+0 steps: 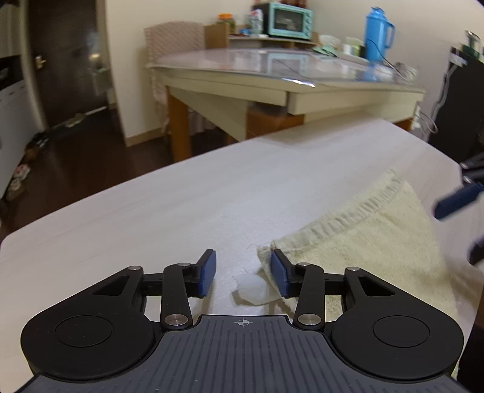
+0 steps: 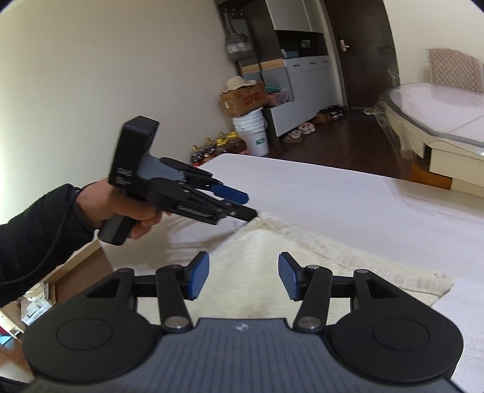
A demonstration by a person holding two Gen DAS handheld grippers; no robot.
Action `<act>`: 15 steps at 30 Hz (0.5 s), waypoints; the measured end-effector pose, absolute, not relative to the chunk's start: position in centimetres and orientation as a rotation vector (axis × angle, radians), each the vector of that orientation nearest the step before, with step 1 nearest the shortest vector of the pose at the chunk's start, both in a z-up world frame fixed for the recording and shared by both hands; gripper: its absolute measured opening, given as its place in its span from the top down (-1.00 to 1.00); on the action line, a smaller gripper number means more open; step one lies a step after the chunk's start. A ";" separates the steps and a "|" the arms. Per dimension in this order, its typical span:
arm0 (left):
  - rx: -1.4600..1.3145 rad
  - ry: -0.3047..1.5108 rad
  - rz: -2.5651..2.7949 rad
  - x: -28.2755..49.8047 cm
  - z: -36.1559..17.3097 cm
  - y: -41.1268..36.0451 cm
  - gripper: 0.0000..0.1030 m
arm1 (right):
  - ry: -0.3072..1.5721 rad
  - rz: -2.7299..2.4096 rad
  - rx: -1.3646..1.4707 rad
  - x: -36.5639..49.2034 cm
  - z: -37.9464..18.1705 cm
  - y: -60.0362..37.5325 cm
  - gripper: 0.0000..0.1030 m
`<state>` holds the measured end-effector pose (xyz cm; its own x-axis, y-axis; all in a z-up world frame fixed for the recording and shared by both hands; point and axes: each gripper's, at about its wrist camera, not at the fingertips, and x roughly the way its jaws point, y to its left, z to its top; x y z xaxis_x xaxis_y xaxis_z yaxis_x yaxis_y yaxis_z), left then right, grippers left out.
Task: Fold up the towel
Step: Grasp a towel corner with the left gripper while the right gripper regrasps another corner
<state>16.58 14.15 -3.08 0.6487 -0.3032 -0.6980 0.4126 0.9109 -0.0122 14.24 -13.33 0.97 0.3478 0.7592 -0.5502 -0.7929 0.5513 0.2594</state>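
While spread on the white table (image 1: 181,193): cream towel (image 1: 378,241), corner at left gripper (image 1: 243,273).
Jaws parted, gripping nothing; right gripper (image 2: 243,279) open above towel's near part.

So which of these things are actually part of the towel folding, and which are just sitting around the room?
Part of the job:
- cream towel
- white table it lies on
- left gripper, jaws open at the towel's corner
- right gripper, open above the towel

Just lying about:
- blue thermos jug
- mint toaster oven
- white bucket
- cardboard box
- shoes
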 end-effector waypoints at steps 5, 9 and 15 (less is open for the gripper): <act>0.113 0.789 -0.495 16.8 -3.5 14.3 0.84 | 0.703 0.998 -0.104 16.4 0.6 -11.9 -0.17; 0.133 0.768 -0.469 17.1 -3.5 14.3 0.88 | 0.701 1.011 -0.168 18.4 0.1 -9.6 -0.17; 0.126 0.762 -0.439 18.5 -3.6 15.5 0.89 | 0.695 1.050 -0.259 20.4 -0.7 -6.7 -0.18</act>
